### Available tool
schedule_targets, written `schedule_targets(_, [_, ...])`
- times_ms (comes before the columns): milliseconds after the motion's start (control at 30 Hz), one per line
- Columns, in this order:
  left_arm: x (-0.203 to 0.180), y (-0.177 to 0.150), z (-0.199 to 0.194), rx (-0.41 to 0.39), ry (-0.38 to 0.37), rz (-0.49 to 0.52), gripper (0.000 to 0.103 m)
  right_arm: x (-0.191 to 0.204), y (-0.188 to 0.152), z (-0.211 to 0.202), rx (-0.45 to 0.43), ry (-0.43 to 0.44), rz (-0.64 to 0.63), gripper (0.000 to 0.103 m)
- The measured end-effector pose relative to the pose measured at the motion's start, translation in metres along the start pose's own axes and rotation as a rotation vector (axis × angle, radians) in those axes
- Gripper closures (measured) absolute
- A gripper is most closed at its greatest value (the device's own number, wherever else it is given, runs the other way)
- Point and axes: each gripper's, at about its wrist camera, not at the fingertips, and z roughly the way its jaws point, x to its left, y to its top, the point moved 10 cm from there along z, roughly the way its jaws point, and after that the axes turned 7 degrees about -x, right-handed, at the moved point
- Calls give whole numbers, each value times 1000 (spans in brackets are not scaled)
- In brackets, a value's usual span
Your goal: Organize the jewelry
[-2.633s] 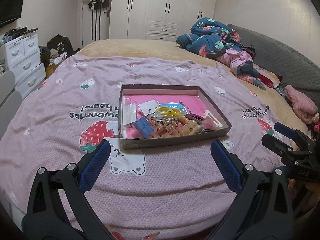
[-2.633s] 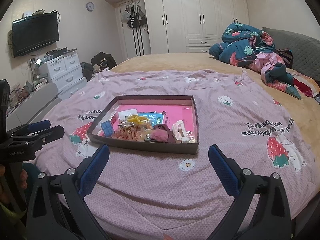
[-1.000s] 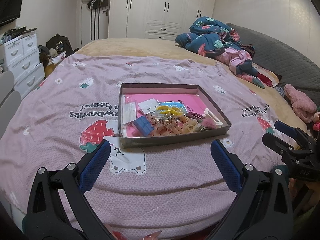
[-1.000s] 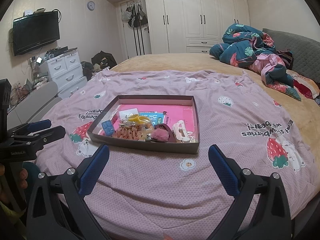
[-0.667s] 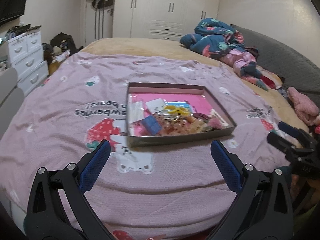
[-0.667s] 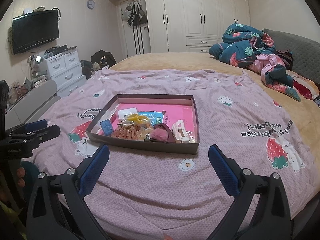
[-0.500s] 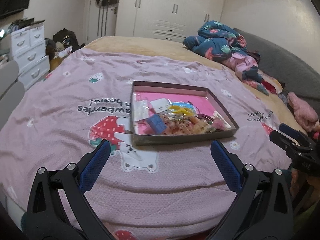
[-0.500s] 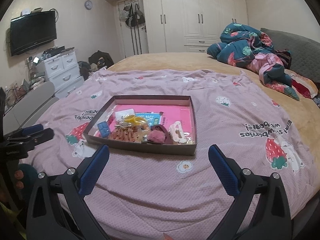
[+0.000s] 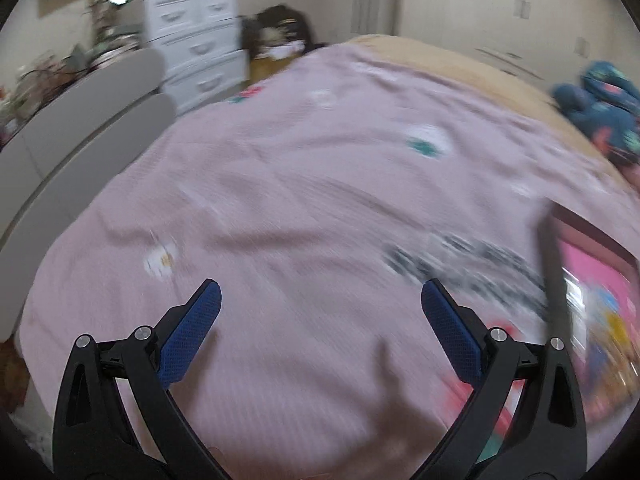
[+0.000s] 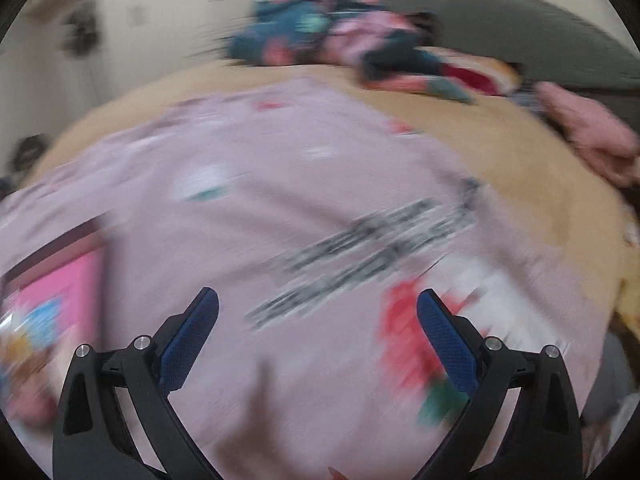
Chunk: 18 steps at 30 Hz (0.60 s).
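Both views are motion-blurred. The brown cardboard tray (image 9: 556, 264) with a pink floor and a heap of jewelry and hair accessories (image 9: 612, 328) sits at the right edge of the left wrist view, and the tray shows at the left edge of the right wrist view (image 10: 52, 252). My left gripper (image 9: 320, 300) is open and empty over the pink strawberry bedsheet, left of the tray. My right gripper (image 10: 318, 306) is open and empty over the sheet, right of the tray.
The pink sheet (image 9: 300, 208) covers a round bed with a tan cover (image 10: 500, 152) beyond. A white drawer unit (image 9: 192, 32) and grey padded bed edge (image 9: 80, 128) stand at left. Crumpled blue and pink bedding (image 10: 340, 28) and a grey headboard (image 10: 520, 20) lie at back right.
Both grippers have swung apart and moved in over the bed: the left view has turned left, the right view has turned right, so the tray has slid to the edge of each view. Both stay open.
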Motion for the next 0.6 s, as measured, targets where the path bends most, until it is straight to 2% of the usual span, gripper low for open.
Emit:
schedule_targets(33, [5, 5, 14, -4, 18, -3, 9, -8, -1, 15, 23, -32, 1, 4])
schedule_targets(100, [10, 6, 36, 22, 59, 11, 9, -22, -21, 58, 147, -85, 13, 4])
schedule_targets(133, [13, 1, 48, 48, 82, 17, 9, -23, -30, 71, 175, -66, 37, 4])
schedule_targets(167, [16, -7, 61, 98, 89, 13, 8, -26, -28, 68, 141, -43, 68, 4])
schedule_targets(200, [18, -10, 66, 107, 82, 5, 8, -28, -26, 64, 121, -26, 88, 4])
schedule_targets(267, [20, -9, 62, 96, 82, 2, 8, -32, -28, 67, 127, -6, 109, 4])
schedule_targets(400, [21, -11, 62, 97, 76, -4, 8, -32, -27, 70, 131, -35, 77, 4])
schedule_targets(600, [21, -11, 60, 94, 79, -1, 8, -30, -24, 66, 127, -31, 80, 4])
